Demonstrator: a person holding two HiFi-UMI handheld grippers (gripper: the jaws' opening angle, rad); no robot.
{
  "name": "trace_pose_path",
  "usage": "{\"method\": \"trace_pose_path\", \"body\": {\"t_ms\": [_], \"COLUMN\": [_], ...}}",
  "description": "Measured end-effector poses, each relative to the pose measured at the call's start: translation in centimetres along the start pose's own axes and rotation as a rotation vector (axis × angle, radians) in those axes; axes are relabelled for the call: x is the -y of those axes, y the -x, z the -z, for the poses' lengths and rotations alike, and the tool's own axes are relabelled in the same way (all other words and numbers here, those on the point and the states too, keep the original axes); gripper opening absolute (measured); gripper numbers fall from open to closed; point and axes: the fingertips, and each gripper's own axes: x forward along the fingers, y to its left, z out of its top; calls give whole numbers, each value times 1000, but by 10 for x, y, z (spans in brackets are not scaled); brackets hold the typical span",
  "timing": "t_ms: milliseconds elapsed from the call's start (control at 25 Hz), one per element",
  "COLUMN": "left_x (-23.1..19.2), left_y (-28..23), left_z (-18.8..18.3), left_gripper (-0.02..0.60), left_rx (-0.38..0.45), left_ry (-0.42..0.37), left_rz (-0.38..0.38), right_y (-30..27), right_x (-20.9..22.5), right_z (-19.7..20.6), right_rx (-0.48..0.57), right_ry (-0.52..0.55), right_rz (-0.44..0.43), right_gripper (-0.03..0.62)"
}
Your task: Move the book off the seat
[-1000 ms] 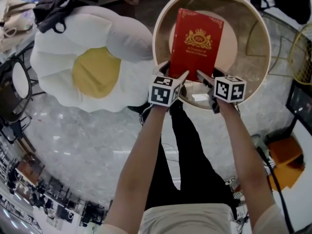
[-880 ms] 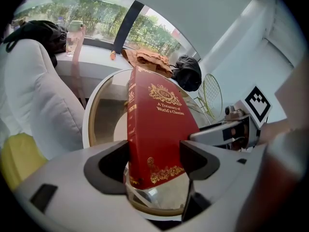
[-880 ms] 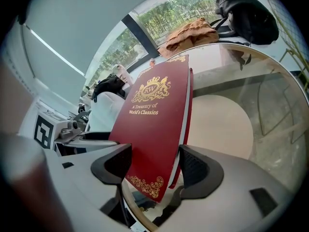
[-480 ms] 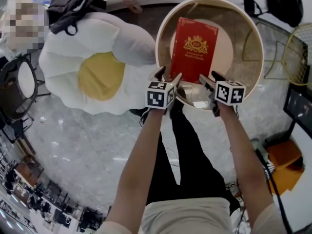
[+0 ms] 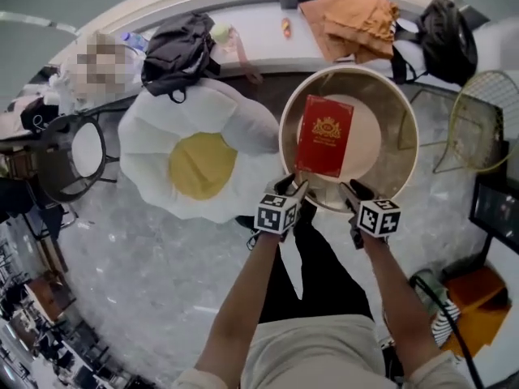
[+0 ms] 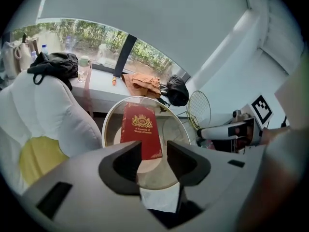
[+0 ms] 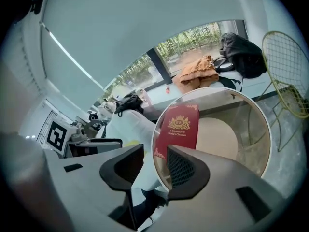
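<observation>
Head view: book (image 5: 324, 134) lies in the round seat (image 5: 416, 132), left gripper (image 5: 293, 186) and right gripper (image 5: 353, 190) hang over its near rim; left gripper view: jaws just half-closed, nothing between; right gripper view: same, empty; risk: narrowed jaws may butt the cover and miss the grab.

The person wears a pale cream short-sleeved top (image 5: 312, 355) and black trousers (image 5: 320, 274); the forearms (image 5: 243, 306) are bare. The left claw (image 5: 294, 186) and right claw (image 5: 354, 190) are grey with dark curved jaws. Each bears a cube (image 5: 276, 215) of black-and-white square markers. The right claw's pad (image 7: 181, 170) is cross-hatched. Both pairs of jaws have just been closing, with nothing between them.
</observation>
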Motion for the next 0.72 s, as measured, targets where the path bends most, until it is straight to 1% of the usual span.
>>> {"method": "trace_pose_path", "body": {"t_ms": [80,240,360,440,560,720], "left_x": [12,36,51,59,70,84], "left_y": [18,60,101,123,150,185], "left_z": [-6,-20,-28,-31,-35,-43], "left_gripper": [153,122,75,42,26,5], "left_rx": [10,35,46,53,70,117], "left_ry": [-2,-1,18,8,-27,-52], "left_rz": [5,36,60,61,65,77], "right_y": [22,66,98,116,134,157], "right_x": [-14,-37,-60,-71,-83,-105], "right_z": [-12,-32,-42,-47,-48,-50], "right_rx": [12,42,57,71,98,121], "right_ry": [48,85,117,139,148,164], "right_rz": [-20,-61,-97,-111,-131,-168], "right_gripper": [132,85,77,73,61,51]}}
